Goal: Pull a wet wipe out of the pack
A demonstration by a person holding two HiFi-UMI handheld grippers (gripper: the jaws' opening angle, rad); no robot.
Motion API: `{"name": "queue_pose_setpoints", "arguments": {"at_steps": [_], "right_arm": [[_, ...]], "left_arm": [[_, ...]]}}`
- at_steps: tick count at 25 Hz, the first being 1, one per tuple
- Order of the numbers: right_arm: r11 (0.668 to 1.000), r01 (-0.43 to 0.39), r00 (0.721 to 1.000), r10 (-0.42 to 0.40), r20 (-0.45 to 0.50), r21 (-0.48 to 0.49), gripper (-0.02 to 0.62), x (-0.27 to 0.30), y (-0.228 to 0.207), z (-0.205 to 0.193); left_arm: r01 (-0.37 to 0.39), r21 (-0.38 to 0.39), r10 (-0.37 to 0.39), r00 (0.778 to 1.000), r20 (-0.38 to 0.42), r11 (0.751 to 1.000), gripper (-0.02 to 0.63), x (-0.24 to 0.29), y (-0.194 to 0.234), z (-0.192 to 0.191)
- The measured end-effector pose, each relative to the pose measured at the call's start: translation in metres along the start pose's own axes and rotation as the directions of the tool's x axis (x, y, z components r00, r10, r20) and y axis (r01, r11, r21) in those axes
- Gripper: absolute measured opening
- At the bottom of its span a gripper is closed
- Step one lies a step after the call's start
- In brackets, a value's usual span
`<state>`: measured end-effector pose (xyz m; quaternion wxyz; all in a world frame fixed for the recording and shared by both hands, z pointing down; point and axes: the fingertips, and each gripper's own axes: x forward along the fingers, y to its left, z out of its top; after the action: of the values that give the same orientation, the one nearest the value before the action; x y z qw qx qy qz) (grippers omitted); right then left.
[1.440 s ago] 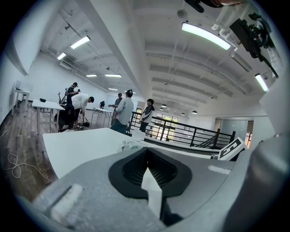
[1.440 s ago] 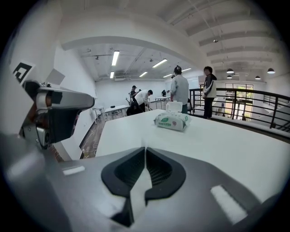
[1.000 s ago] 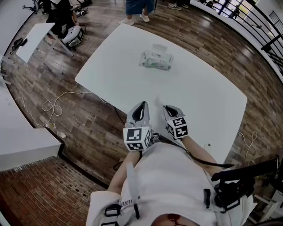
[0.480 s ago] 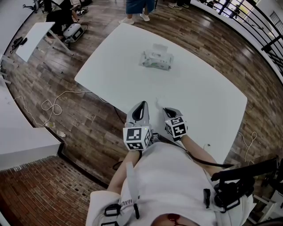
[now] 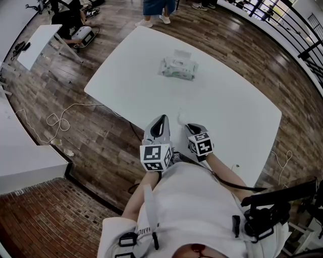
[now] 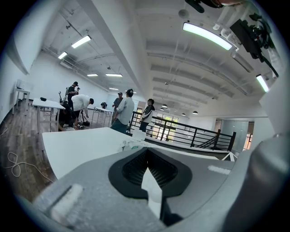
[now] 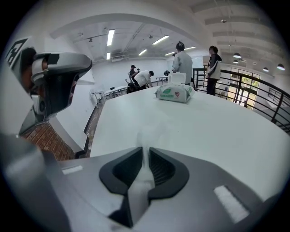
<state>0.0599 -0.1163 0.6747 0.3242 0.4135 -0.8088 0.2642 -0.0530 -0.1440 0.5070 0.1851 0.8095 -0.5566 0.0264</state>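
Note:
The wet wipe pack (image 5: 178, 67) lies on the far part of the white table (image 5: 237, 111), with a wipe tip sticking up from its top; it also shows in the right gripper view (image 7: 174, 93) and the left gripper view (image 6: 132, 145). Both grippers hover at the table's near edge, far from the pack. My right gripper (image 5: 191, 126) points down at the table. Its jaws are opening, and a thin white wipe (image 7: 146, 136) still runs between them onto the tabletop (image 5: 178, 119). My left gripper (image 5: 160, 125) is level beside it, its tips together (image 6: 146, 150) with nothing seen in them.
Several people stand or crouch beyond the table's far end (image 5: 157, 7). A second white table (image 5: 38, 45) stands at the far left, and cables (image 5: 60, 120) lie on the wood floor. A black railing (image 5: 298, 30) runs along the right.
The right gripper has dipped a little toward the table and the wipe's free end has come down with it. The left gripper and the pack have not moved.

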Motion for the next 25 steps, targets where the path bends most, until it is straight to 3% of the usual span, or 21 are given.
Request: {"name": "queue_pose_setpoints", "arguments": {"at_steps": [11,18,25], "right_arm": [[0.995,-0.096,0.995,0.096,-0.012,0.011,0.141,-0.010,0.007,0.008],[0.996,-0.093,0.986,0.092,0.141,0.002,0.132,-0.046,0.005,0.057],[0.997,-0.072,0.941,0.074,0.330,-0.017,0.106,-0.082,0.011,0.117]], "left_arm": [[-0.001,0.000,0.001,1.000,-0.002,1.000,0.002,0.002,-0.001,-0.001],[-0.005,0.003,0.005,1.000,0.002,1.000,0.002,0.002,0.000,0.000],[0.005,0.006,-0.005,1.000,0.009,1.000,0.002,0.002,-0.003,0.003]]}}
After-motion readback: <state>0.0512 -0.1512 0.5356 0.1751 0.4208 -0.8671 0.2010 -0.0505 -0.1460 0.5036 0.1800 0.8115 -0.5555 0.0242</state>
